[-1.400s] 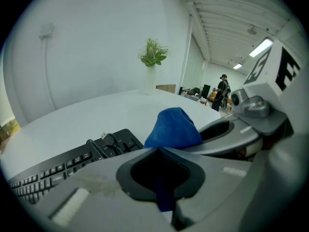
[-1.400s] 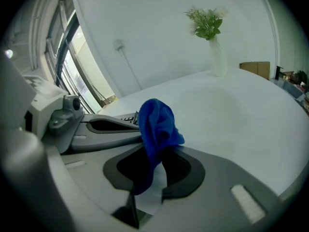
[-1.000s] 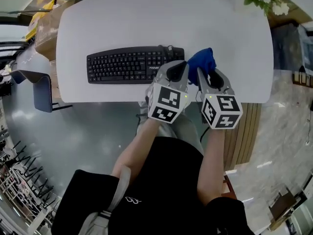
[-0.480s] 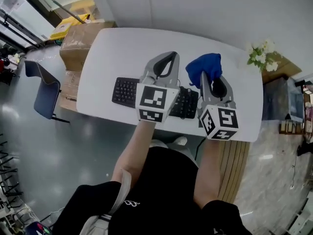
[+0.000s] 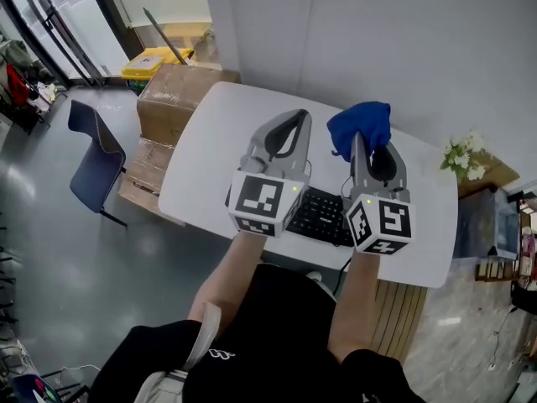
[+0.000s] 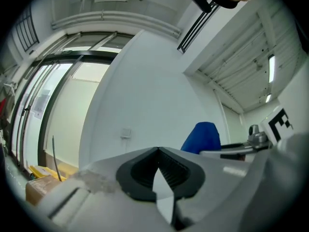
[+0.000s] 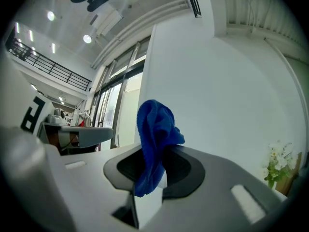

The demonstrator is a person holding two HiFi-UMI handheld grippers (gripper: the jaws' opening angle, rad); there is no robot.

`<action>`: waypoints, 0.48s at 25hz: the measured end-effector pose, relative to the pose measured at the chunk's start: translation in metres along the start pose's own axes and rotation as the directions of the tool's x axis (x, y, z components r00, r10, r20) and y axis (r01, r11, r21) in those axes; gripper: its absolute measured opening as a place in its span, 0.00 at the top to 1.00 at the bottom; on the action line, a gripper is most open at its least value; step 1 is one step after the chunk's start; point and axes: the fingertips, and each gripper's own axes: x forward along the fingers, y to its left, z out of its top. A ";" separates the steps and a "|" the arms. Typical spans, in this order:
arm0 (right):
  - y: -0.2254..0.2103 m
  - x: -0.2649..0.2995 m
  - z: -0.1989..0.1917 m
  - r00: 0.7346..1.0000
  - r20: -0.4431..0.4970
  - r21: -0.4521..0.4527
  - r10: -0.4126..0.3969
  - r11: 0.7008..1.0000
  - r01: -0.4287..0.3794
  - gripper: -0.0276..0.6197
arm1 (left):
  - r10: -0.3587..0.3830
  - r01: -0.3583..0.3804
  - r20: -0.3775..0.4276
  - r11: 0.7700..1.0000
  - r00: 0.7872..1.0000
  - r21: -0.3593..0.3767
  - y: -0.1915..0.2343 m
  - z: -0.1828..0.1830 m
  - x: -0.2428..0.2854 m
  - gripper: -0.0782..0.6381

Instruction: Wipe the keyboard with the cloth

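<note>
Right claw gripping the cloth and clenched, empty left claw have lifted off the keyboard, so wiping looks paused.

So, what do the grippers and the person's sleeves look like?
The left gripper and right gripper are alike: grey rounded shells, black ribbed jaw linings, each with a white cube bearing black square markers. The person wears a black short-sleeved top.

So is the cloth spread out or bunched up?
Bunched up: the cloth hangs crumpled in a wad, pinched in the shut right hand-held gripper.
</note>
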 end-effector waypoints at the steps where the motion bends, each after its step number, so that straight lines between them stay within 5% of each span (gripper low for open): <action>1: 0.006 0.005 -0.001 1.000 -0.003 -0.002 0.007 1.000 -0.007 0.82 | 0.005 -0.005 -0.001 1.000 1.000 0.001 0.005 -0.001 -0.003 0.90; 12: 0.057 0.044 0.001 0.998 -0.023 -0.040 0.060 0.997 -0.061 0.82 | 0.033 -0.033 -0.001 0.999 0.999 0.008 0.057 -0.004 -0.020 0.90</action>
